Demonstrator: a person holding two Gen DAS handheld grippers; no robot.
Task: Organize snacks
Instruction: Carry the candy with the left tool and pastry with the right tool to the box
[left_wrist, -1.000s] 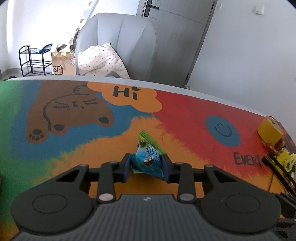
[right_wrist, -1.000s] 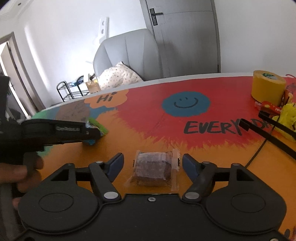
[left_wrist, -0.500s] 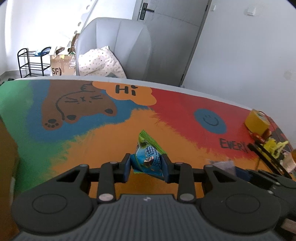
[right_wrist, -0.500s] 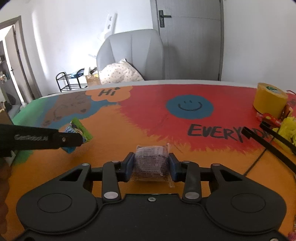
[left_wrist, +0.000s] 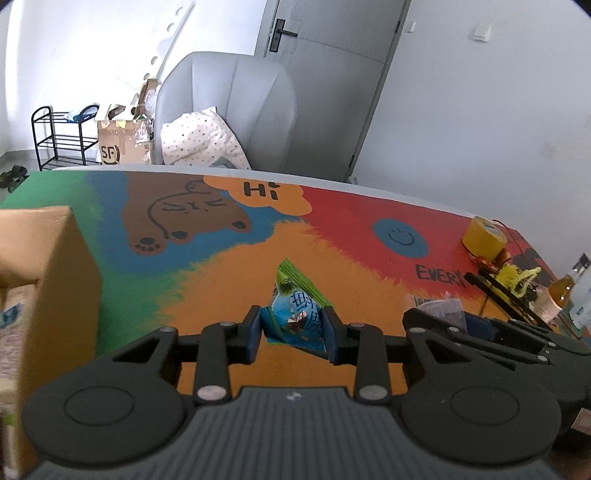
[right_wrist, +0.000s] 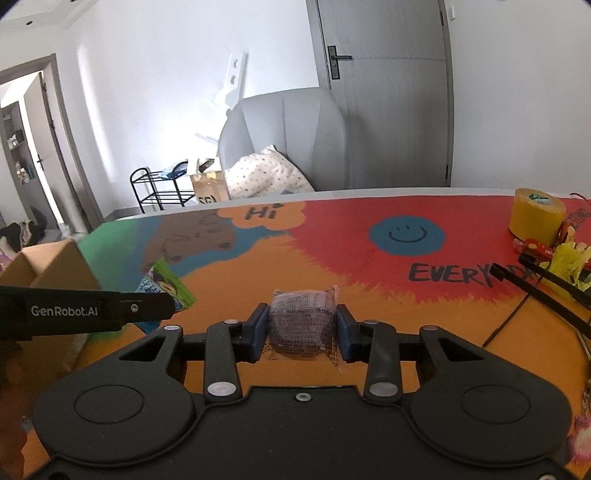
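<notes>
My left gripper (left_wrist: 293, 330) is shut on a blue and green snack packet (left_wrist: 295, 310) and holds it above the colourful table. The packet also shows in the right wrist view (right_wrist: 164, 286), beside the left gripper's arm. My right gripper (right_wrist: 301, 326) is shut on a clear-wrapped purple-brown snack (right_wrist: 303, 323), lifted off the table. That snack and gripper show at the right of the left wrist view (left_wrist: 441, 308). An open cardboard box (left_wrist: 48, 266) stands at the table's left edge; it also shows in the right wrist view (right_wrist: 55, 266).
A yellow tape roll (right_wrist: 537, 216), yellow and red clutter (right_wrist: 565, 258) and black cables (right_wrist: 535, 280) lie at the table's right. A bottle (left_wrist: 561, 291) stands at the far right. A grey chair (left_wrist: 229, 110) with a cushion stands behind the table.
Both grippers have risen and drawn back with their snacks. The right gripper closed on the purple-brown snack and lifted it. The cardboard box has come into view at the left.
</notes>
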